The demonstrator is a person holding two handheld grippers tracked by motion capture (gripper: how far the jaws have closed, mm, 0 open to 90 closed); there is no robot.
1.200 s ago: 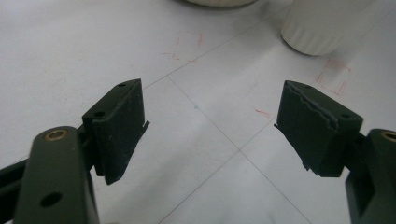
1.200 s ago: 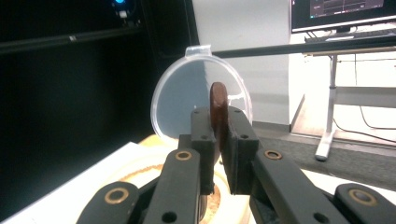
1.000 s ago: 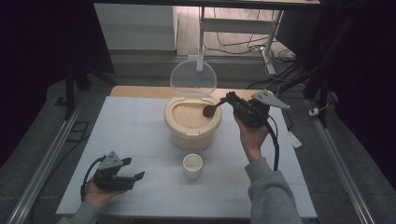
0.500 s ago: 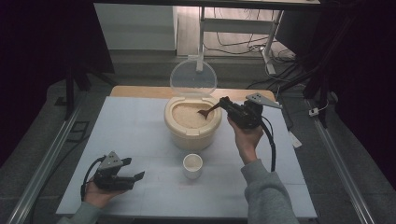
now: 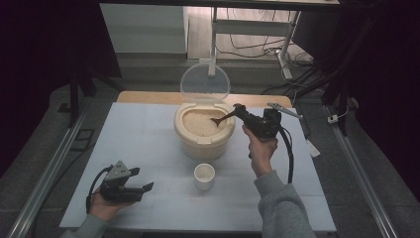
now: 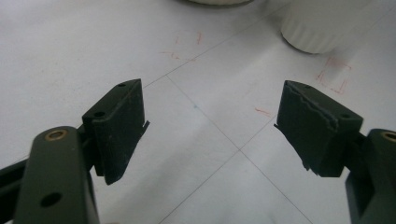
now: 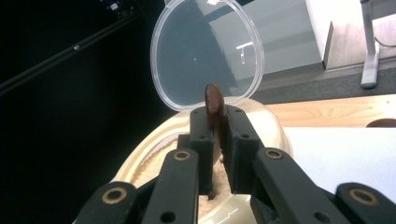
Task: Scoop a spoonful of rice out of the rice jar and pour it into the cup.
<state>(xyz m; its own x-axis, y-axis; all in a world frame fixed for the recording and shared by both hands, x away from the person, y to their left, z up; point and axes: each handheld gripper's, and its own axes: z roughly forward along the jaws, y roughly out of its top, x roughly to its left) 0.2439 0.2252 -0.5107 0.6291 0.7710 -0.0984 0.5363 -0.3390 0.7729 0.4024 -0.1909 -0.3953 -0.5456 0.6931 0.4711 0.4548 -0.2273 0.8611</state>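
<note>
Scooping rice [image 5: 198, 123] from the tub [image 5: 204, 144] — right gripper [image 5: 238, 110] pinching the brown spoon [image 5: 221, 119], left gripper [image 5: 144, 187] spread idle — next, probably carrying level to the cup [image 5: 204, 174].

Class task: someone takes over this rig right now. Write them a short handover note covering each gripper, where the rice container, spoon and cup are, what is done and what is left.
Right gripper: shut on the brown spoon, whose bowl dips into the rice in the cream container.
Left gripper: open, holding nothing, resting low near the table's front left.
Clear lid: hinged up at the back of the container.
Small white cup: upright in front of the container; it looks empty in the high view.
Done: lid open, spoon gripped and in the rice.
Left, probably: lift a scoop and tip it into the cup.
</note>
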